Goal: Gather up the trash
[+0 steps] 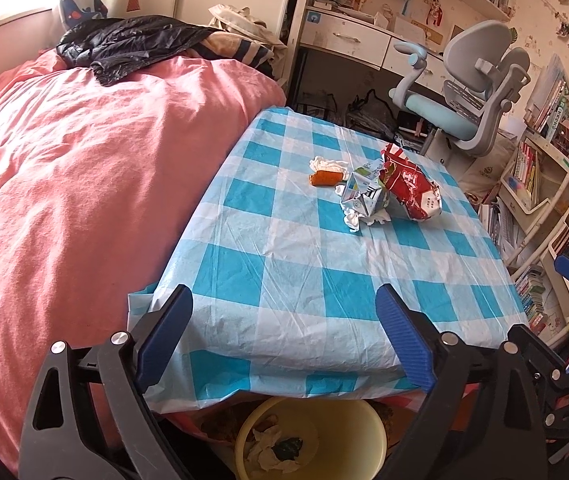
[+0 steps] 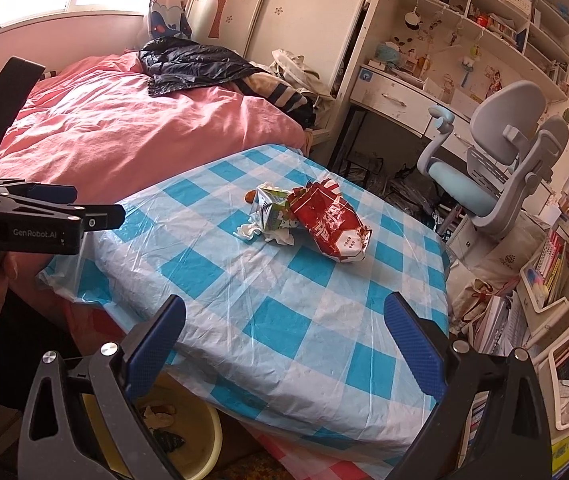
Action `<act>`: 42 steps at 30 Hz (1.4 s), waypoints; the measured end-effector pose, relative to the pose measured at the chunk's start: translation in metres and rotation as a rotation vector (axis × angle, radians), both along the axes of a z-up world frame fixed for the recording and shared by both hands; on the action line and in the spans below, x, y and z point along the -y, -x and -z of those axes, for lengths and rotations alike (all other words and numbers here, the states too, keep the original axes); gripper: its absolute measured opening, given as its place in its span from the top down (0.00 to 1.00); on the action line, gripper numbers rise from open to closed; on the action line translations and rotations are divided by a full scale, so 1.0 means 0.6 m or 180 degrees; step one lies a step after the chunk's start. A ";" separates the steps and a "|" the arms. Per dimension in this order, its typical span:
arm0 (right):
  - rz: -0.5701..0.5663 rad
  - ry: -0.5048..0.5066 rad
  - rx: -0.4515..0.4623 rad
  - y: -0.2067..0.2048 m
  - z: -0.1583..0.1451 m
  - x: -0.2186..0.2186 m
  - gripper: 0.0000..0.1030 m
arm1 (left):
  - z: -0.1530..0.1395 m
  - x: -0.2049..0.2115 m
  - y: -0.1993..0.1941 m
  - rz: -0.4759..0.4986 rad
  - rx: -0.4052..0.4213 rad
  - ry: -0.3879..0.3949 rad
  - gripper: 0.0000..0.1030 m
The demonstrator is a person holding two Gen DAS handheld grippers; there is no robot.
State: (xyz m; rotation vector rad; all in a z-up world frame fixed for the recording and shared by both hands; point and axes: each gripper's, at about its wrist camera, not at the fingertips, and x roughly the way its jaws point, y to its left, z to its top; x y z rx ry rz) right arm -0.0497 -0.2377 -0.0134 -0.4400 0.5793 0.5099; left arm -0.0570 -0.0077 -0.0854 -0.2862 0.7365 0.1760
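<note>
A desk [image 1: 284, 280] is standing under a blue-and-white checked plastic cloth [image 1: 364, 292]. Toward its far side, trash is lying clustered: a red snack bag [image 1: 412, 190] at 3 o'clock, a crushed carton [image 1: 364, 196] in the middle, crumpled tissue [image 1: 354, 220] at 6 o'clock, and an orange piece [image 1: 325, 178] with more white tissue [image 1: 326, 164] at 10 o'clock.
</note>
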 end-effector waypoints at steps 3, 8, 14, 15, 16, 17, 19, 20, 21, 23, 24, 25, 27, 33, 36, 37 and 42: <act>-0.0031 0.0028 -0.0003 0.001 0.002 -0.004 0.08 | 0.001 0.004 -0.003 0.0012 -0.0002 -0.0015 0.13; -0.0086 0.0081 -0.0011 0.004 0.006 -0.011 0.08 | 0.001 0.009 -0.005 0.0026 -0.0003 -0.0035 0.13; -0.0093 0.0080 -0.0015 0.004 0.006 -0.012 0.08 | 0.001 0.014 -0.006 0.0043 -0.0020 -0.0044 0.12; -0.0093 0.0079 -0.0015 0.004 0.006 -0.012 0.08 | 0.001 0.014 -0.006 0.0047 -0.0023 -0.0043 0.12; -0.0095 0.0078 -0.0015 0.004 0.006 -0.012 0.08 | 0.002 0.014 -0.006 0.0048 -0.0024 -0.0041 0.12; -0.0099 0.0077 -0.0016 0.004 0.006 -0.012 0.08 | 0.002 0.014 -0.006 0.0048 -0.0024 -0.0041 0.12; -0.0113 0.0078 -0.0015 0.006 0.007 -0.014 0.08 | 0.002 0.014 -0.006 0.0049 -0.0024 -0.0040 0.12; -0.0118 0.0081 -0.0014 0.006 0.007 -0.015 0.08 | 0.002 0.014 -0.006 0.0050 -0.0025 -0.0041 0.12; -0.0122 0.0084 -0.0014 0.006 0.007 -0.015 0.08 | 0.002 0.014 -0.006 0.0052 -0.0027 -0.0043 0.12; -0.0116 0.0078 -0.0013 0.006 0.007 -0.016 0.08 | 0.003 0.016 -0.006 0.0057 -0.0032 -0.0047 0.12; -0.0114 0.0069 -0.0012 0.006 0.007 -0.016 0.08 | 0.003 0.016 -0.006 0.0057 -0.0032 -0.0046 0.12; -0.0116 0.0065 -0.0014 0.006 0.007 -0.016 0.08 | 0.003 0.016 -0.006 0.0054 -0.0029 -0.0042 0.12; -0.0119 0.0060 -0.0019 0.007 0.008 -0.017 0.08 | 0.003 0.016 -0.007 0.0054 -0.0030 -0.0040 0.12; -0.0120 0.0060 -0.0013 0.006 0.008 -0.017 0.08 | 0.004 0.020 -0.008 0.0074 -0.0038 -0.0050 0.12; -0.0117 0.0047 -0.0022 0.005 0.007 -0.014 0.08 | 0.004 0.020 -0.009 0.0073 -0.0043 -0.0045 0.12; -0.0116 0.0052 -0.0024 0.005 0.008 -0.014 0.08 | 0.004 0.019 -0.009 0.0074 -0.0044 -0.0048 0.12; -0.0117 0.0050 -0.0025 0.004 0.008 -0.014 0.08 | 0.004 0.021 -0.008 0.0074 -0.0042 -0.0051 0.12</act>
